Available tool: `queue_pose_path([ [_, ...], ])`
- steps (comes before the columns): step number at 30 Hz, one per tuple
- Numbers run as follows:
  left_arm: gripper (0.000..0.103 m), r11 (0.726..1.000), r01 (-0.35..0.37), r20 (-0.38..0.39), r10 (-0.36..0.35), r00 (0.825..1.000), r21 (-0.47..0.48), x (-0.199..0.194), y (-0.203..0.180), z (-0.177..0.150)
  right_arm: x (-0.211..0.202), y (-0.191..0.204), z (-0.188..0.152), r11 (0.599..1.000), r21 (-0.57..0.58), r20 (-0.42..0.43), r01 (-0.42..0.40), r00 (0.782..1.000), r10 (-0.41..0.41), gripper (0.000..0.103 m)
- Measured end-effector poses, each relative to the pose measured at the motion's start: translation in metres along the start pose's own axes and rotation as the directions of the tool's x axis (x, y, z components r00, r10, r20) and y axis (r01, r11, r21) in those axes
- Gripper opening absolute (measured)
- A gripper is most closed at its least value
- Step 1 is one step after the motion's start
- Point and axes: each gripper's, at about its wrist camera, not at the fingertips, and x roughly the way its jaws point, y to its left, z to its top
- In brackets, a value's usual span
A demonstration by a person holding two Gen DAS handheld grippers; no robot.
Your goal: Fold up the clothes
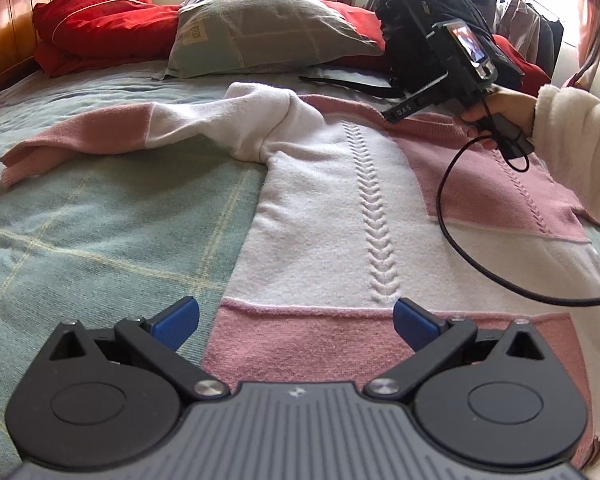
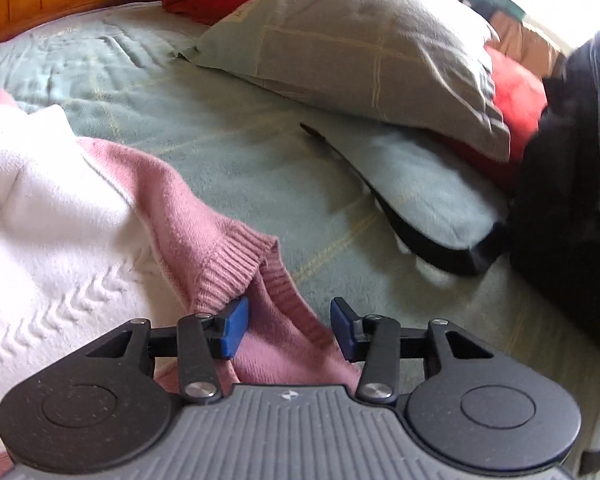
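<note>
A pink and white knitted sweater (image 1: pixel 328 208) lies flat on the green checked bedspread (image 1: pixel 100 220), one sleeve (image 1: pixel 100 132) stretched out to the left. My left gripper (image 1: pixel 296 322) hovers open over the pink hem band, with nothing between its blue pads. In the left wrist view a hand in a cream sleeve holds my right gripper (image 1: pixel 396 114) at the sweater's far neckline. In the right wrist view the right gripper (image 2: pixel 288 328) stands partly open. The ribbed pink neckline (image 2: pixel 240 264) runs between its jaws, brushing the left pad (image 2: pixel 232 332) and apart from the right one.
A grey-green pillow (image 1: pixel 268 28) and red cushions (image 1: pixel 96 16) lie at the bed's head by a wooden headboard (image 1: pixel 4 20). A black bag (image 1: pixel 424 20) sits at the far right, its strap (image 2: pixel 400 216) trailing on the bedspread. A black cable (image 1: pixel 452 232) hangs over the sweater.
</note>
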Motion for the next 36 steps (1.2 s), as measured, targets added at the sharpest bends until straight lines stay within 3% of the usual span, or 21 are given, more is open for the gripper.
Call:
queue_pose_path([
  [2,0.102,1.000,0.003,-0.002,-0.003,1.000,0.001,0.001,-0.001,0.000,0.003,-0.001,0.006,1.000,0.014,-0.001,-0.015,1.000,0.015,0.051],
  [4,0.102,1.000,0.009,0.000,-0.009,1.000,0.004,0.000,-0.002,0.000,0.009,-0.002,0.010,0.998,0.036,-0.020,-0.044,0.999,0.045,0.043],
  [8,0.102,1.000,0.012,-0.001,-0.012,1.000,0.006,0.001,-0.003,0.000,0.005,0.008,0.015,1.000,0.016,-0.003,-0.020,1.000,0.020,0.005],
  [9,0.102,1.000,0.010,-0.003,-0.010,1.000,0.005,0.002,-0.003,0.000,0.004,0.011,0.017,1.000,0.008,0.018,0.022,1.000,-0.022,0.004],
  [13,0.102,1.000,0.014,-0.010,-0.014,1.000,0.002,0.002,-0.003,-0.001,0.003,0.008,0.032,0.992,0.072,0.082,0.101,0.991,-0.106,0.004],
  [17,0.102,1.000,0.020,-0.022,-0.021,1.000,-0.005,0.005,-0.003,-0.001,0.004,0.003,0.036,0.989,0.114,0.092,0.096,0.990,-0.106,0.005],
  [22,0.102,1.000,0.019,-0.027,-0.019,0.999,0.006,0.006,-0.007,0.000,-0.011,-0.012,0.033,0.984,0.163,0.097,0.067,0.992,-0.084,0.012],
  [36,0.102,0.999,0.039,-0.019,-0.039,0.999,0.034,0.000,-0.024,0.004,-0.044,-0.071,-0.024,0.956,0.268,0.034,0.119,0.991,-0.133,0.019],
])
